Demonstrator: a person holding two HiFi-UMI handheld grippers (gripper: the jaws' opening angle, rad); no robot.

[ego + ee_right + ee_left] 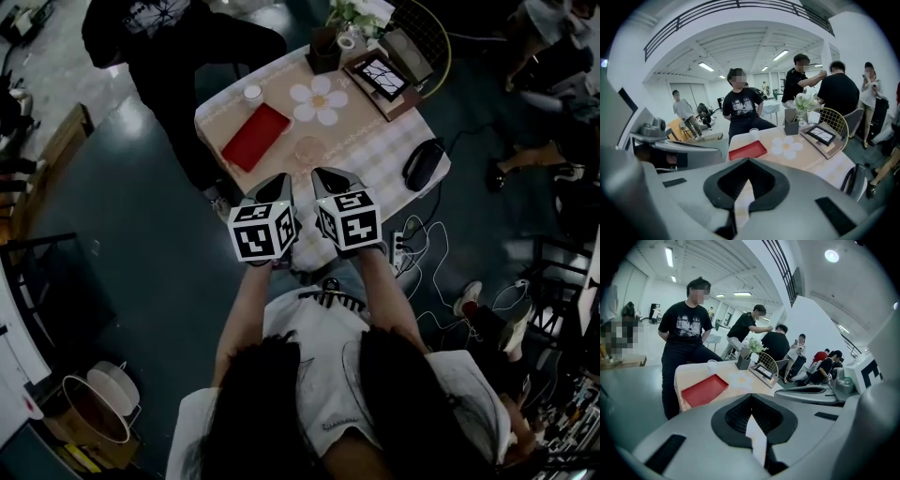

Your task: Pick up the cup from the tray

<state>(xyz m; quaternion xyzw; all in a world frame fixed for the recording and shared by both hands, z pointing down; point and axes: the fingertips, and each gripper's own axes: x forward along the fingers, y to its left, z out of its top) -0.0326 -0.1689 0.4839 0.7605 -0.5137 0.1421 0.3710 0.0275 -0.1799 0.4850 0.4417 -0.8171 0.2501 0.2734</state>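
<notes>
The bench [394,150] fills the upper centre of the head view, under a pale checked cloth. A person in black [178,37] stands at its far left edge, in the upper left of the frame.

At mid-frame, the left tongs [277,185] and the right tongs [323,178] are held side by side over the near edge of the bench, their marker cubes close together. In the left gripper view, the left tongs [751,397] have their tips together with nothing gripped. Only the diamond-shaped hollow behind the tips stays dark. In the right gripper view, the right tongs [748,161] look the same, tips together with nothing in them.

The red tray [256,137] lies flat on the left half of the bench, turned at an angle, above and just left of the left tongs in the head view. Right of it, towards the middle of the cloth, lies a white flower-shaped mat [319,99]. Further right is a framed picture [378,75], and a dark pot [323,49] with pale flowers stands at the top edge of the bench.

The cup [252,93], small and white, stands upright on the cloth just beyond the tray's far corner, outside the tray. It is well apart from both tongs. In the right gripper view, the cup [753,133] sits just behind the tray's far edge.
</notes>
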